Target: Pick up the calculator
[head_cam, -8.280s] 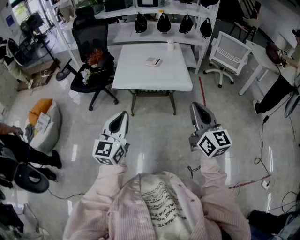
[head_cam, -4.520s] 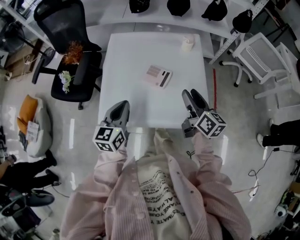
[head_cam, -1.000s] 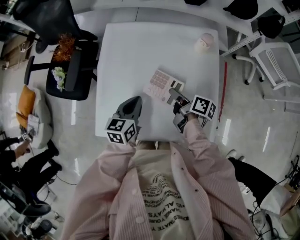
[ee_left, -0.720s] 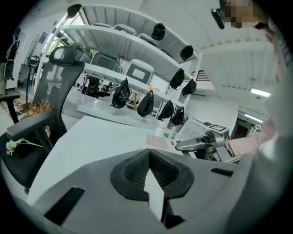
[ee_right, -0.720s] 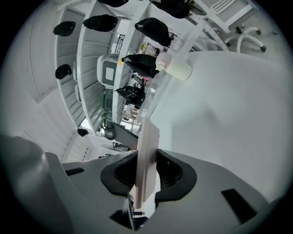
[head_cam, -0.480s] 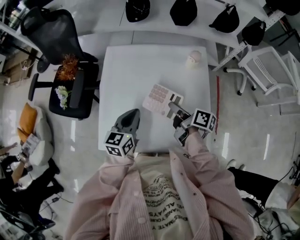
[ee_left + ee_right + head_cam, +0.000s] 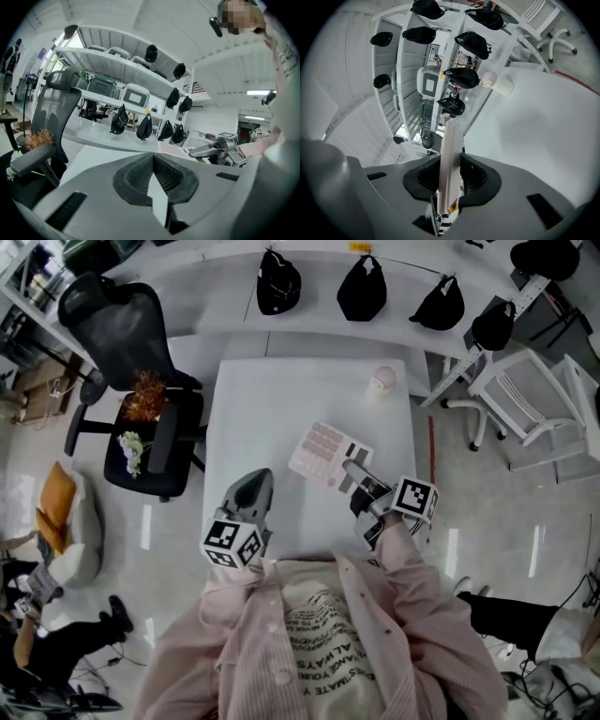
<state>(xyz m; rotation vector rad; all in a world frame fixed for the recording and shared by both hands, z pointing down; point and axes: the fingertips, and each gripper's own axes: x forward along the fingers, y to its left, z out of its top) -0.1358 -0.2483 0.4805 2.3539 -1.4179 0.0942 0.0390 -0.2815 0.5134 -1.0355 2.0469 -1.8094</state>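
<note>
A pale pink calculator (image 7: 323, 451) with a dark display end hangs tilted over the white table (image 7: 272, 399), clear of its top. My right gripper (image 7: 356, 472) is shut on its near right edge. In the right gripper view the calculator (image 7: 451, 145) stands edge-on between the two pads of the right gripper (image 7: 451, 174), which press on both its faces. My left gripper (image 7: 255, 486) hovers above the table's near left part, apart from the calculator. In the left gripper view the left gripper (image 7: 153, 157) is shut, its pads touching with nothing between them.
A small pale round object (image 7: 382, 382) sits at the table's far right. A black office chair (image 7: 141, 343) holding dried flowers (image 7: 145, 390) stands to the left. Black caps (image 7: 361, 287) hang on the shelf behind the table, and a white chair (image 7: 525, 399) stands at the right.
Both grippers have risen. The calculator has come up with the right gripper, off the tabletop. The head view has pulled back and shows more of the shelf.
</note>
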